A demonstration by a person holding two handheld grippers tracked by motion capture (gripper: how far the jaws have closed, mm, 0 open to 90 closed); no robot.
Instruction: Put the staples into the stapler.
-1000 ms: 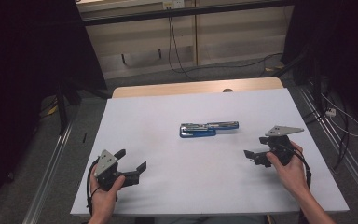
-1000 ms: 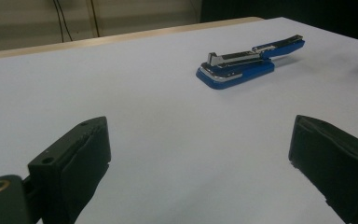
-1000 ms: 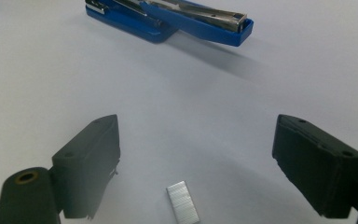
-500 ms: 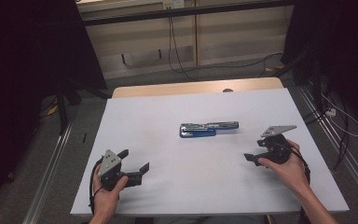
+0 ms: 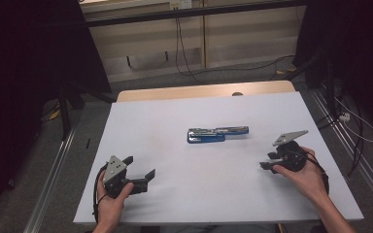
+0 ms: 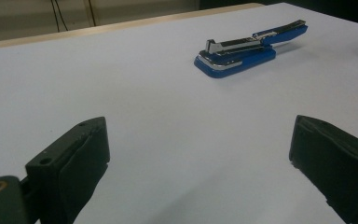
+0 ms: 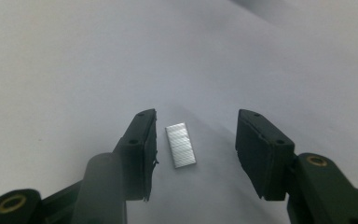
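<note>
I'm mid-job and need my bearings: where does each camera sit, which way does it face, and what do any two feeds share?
High view: above the person's side, facing forward and down on the white table; both hands with the left claw and right claw show.
Left gripper view: rides the left claw, looking low across the table at the open blue stapler; wide-apart jaws show.
Right gripper view: rides the right claw, looking down on a strip of staples lying untouched between its jaws, which have just been closing.
Shared: high and left gripper views both show the stapler.

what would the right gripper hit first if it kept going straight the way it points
Probably the strip of staples, lying on the white table between the right gripper's jaws, which have just been closing and do not touch it. Past it the way looks free, though depth is unclear.
</note>
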